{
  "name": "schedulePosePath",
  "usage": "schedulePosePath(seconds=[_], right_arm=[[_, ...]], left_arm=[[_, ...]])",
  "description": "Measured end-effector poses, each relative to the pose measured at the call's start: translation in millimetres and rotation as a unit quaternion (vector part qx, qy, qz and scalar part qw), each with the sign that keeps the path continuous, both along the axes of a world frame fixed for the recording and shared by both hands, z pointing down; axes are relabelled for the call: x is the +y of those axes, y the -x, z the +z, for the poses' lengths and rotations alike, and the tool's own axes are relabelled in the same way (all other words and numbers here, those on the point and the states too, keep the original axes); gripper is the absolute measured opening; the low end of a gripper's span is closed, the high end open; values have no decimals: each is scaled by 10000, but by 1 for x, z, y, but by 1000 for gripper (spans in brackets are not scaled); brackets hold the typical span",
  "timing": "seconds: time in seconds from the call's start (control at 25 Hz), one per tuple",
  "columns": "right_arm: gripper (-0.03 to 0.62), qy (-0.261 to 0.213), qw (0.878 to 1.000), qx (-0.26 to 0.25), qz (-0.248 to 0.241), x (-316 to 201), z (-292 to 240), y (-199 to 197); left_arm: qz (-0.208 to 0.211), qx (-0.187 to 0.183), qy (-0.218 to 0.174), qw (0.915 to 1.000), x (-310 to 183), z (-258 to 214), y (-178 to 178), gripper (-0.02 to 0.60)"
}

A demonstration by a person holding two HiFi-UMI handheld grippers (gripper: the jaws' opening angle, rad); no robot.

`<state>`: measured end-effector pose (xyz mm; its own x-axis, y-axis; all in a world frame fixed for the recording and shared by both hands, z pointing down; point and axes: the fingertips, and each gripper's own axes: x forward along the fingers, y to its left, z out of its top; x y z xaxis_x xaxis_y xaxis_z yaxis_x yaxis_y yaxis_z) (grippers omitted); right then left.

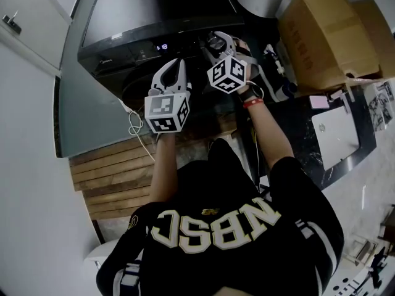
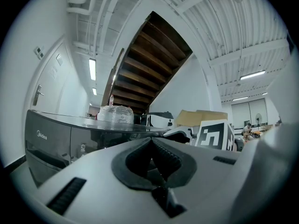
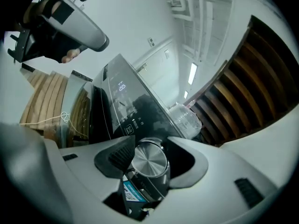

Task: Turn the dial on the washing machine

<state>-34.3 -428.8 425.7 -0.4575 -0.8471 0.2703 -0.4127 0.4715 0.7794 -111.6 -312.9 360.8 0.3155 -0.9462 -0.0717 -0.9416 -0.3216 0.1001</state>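
My left gripper [image 1: 174,65] is hovering level, its jaws pressing together with nothing between them, and the washing machine [image 1: 154,17] is standing just ahead of their tips. My right gripper [image 3: 151,156] is clasping the silver dial [image 3: 148,164]. The dial is sitting squarely between both jaws, filling the gap, on the machine's dark front panel [image 3: 122,107].

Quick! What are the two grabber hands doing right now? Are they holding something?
The left gripper is closed, holding nothing.
The right gripper is closed on the dial.
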Motion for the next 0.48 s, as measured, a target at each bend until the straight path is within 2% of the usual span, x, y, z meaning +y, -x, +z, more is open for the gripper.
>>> schedulePosePath(seconds=[0.28, 0.48], right_arm=[[216, 2, 10000, 79, 14, 0, 0, 0], [216, 107, 9998, -131, 102, -1, -1, -1]], left_arm=[[17, -12, -38, 10000, 0, -4, -1, 14], [42, -9, -56, 10000, 1, -5, -2, 14]])
